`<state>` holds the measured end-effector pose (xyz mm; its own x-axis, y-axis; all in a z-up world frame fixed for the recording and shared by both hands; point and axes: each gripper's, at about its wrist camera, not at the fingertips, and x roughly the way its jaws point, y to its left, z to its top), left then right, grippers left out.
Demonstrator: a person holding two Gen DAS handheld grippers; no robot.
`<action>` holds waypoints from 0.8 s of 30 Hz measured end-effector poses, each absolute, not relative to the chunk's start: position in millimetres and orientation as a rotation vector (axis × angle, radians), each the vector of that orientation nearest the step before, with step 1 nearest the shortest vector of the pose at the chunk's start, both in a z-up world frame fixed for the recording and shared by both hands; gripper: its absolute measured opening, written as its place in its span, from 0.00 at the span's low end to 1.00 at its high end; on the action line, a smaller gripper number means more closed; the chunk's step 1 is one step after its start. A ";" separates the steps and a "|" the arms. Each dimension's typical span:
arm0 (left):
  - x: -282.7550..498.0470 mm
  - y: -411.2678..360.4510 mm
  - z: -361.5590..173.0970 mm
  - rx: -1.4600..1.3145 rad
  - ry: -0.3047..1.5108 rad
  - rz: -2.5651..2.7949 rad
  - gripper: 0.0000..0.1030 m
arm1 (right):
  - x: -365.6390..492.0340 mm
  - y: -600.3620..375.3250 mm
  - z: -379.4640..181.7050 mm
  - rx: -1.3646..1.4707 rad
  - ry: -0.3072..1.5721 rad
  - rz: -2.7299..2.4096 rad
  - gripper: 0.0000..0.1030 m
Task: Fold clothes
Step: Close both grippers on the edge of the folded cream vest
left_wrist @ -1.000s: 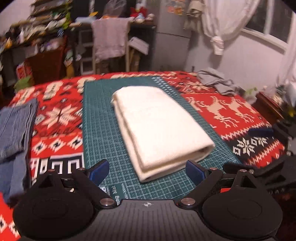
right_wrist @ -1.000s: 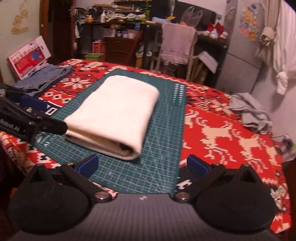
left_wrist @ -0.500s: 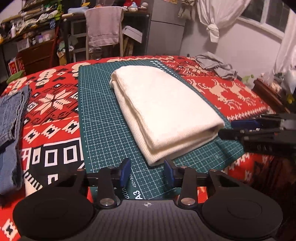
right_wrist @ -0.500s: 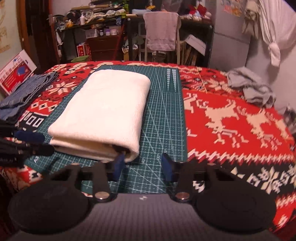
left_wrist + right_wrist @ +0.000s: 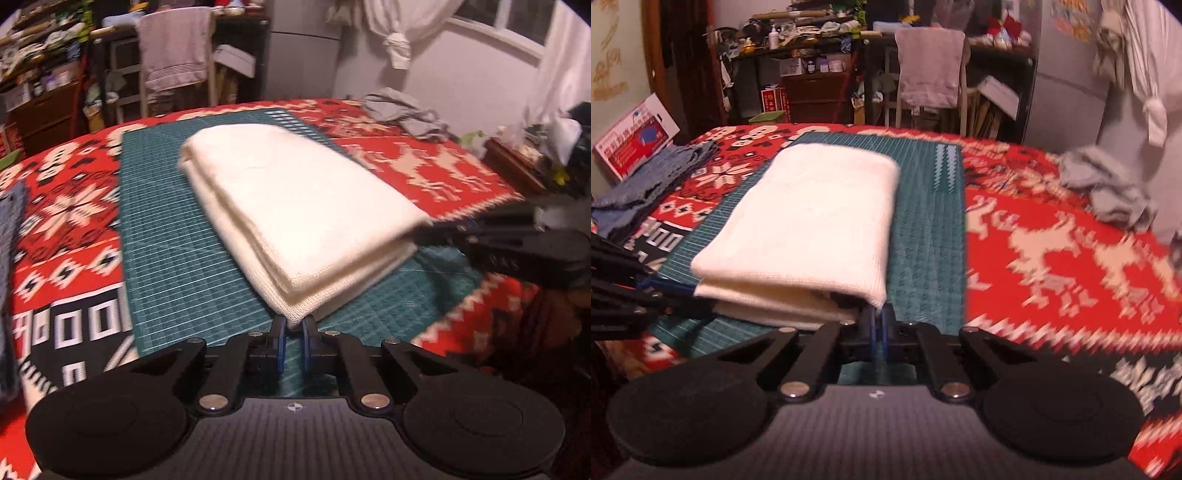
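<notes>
A cream folded garment (image 5: 295, 206) lies lengthwise on the green cutting mat (image 5: 173, 258). My left gripper (image 5: 294, 326) is shut on its near left corner, the cloth pinched between the blue pads. In the right wrist view the same cream garment (image 5: 816, 221) shows its near right corner, and my right gripper (image 5: 878, 314) is shut on that top-layer corner, lifted slightly off the layers below. Each gripper appears in the other's view as a dark shape: the right gripper (image 5: 517, 240) and the left gripper (image 5: 624, 299).
A red patterned cloth (image 5: 1052, 240) covers the table. Folded blue jeans (image 5: 646, 184) lie at the left side, a crumpled grey garment (image 5: 1108, 192) at the far right. A chair with a draped towel (image 5: 931, 66) and cluttered shelves stand behind.
Both grippers went from wide open to shut, moving forward onto the garment's near corners. The right corner's top layer has risen a little.
</notes>
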<state>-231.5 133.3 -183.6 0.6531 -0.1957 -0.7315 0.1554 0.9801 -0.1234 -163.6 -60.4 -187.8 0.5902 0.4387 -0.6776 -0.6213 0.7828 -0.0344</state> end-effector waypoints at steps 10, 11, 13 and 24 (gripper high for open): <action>-214.7 75.9 -188.5 -0.049 0.827 -0.326 0.08 | -142.1 -105.7 -167.8 -0.309 0.689 0.642 0.05; -214.6 75.6 -189.2 -0.059 0.829 -0.329 0.08 | -147.9 -103.6 -163.5 -0.299 0.681 0.670 0.10; -214.6 75.3 -190.4 -0.081 0.831 -0.334 0.08 | -161.8 -94.1 -155.9 -0.293 0.657 0.732 0.10; -235.6 116.6 -178.7 -0.177 0.822 -0.222 0.09 | -205.9 -13.3 -166.4 -0.523 0.597 0.915 0.25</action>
